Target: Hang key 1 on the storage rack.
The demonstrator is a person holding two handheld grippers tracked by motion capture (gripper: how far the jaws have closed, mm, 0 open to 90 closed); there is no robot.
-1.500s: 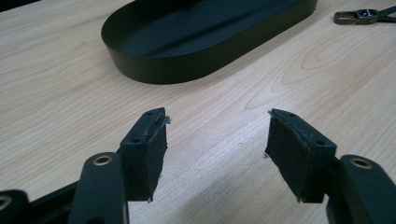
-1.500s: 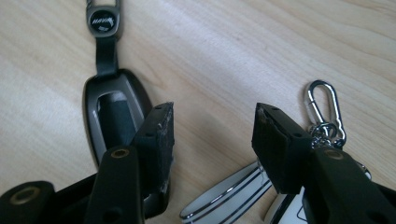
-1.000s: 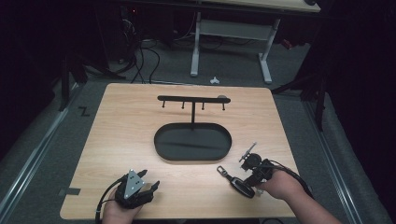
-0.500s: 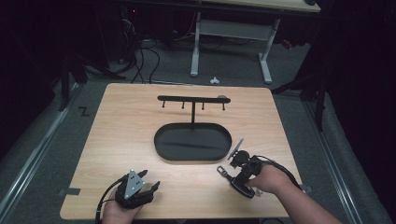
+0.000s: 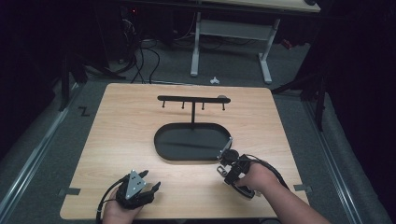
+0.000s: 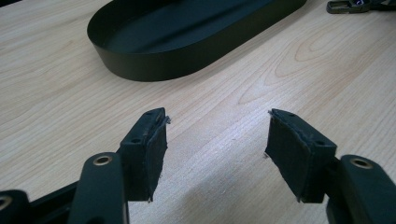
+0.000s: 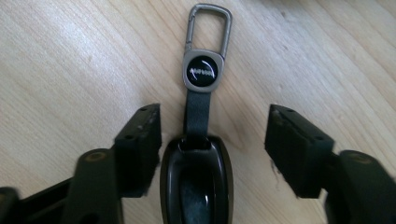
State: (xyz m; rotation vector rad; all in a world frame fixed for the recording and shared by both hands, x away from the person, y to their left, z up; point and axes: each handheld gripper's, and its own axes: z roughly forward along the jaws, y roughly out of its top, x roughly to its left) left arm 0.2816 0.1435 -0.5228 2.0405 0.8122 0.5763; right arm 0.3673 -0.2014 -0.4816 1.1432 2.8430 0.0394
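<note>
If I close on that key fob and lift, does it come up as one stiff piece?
Probably not. The key fob has a glossy rounded shell, so the pads may slip on it. The strap looks like flexible webbing, so the carabiner would likely dangle and swing. It looks light.

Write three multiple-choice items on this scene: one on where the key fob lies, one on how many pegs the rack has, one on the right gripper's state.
1. Where does the key fob lie?
A. On the table between the right gripper's jaws
B. Inside the black tray
C. Hung on the rack

2. How many pegs hang under the rack's bar?
A. Two
B. Four
C. Seven

3. How does the right gripper stand?
A. Clamped on the clip
B. Open, with gaps beside the fob
C. Shut on nothing

Key: 1 A, the fob rests on the wood of the table, outside the black tray. 2 B, four short pegs show in the high view. 3 B, wood shows between each pad and the fob.
</note>
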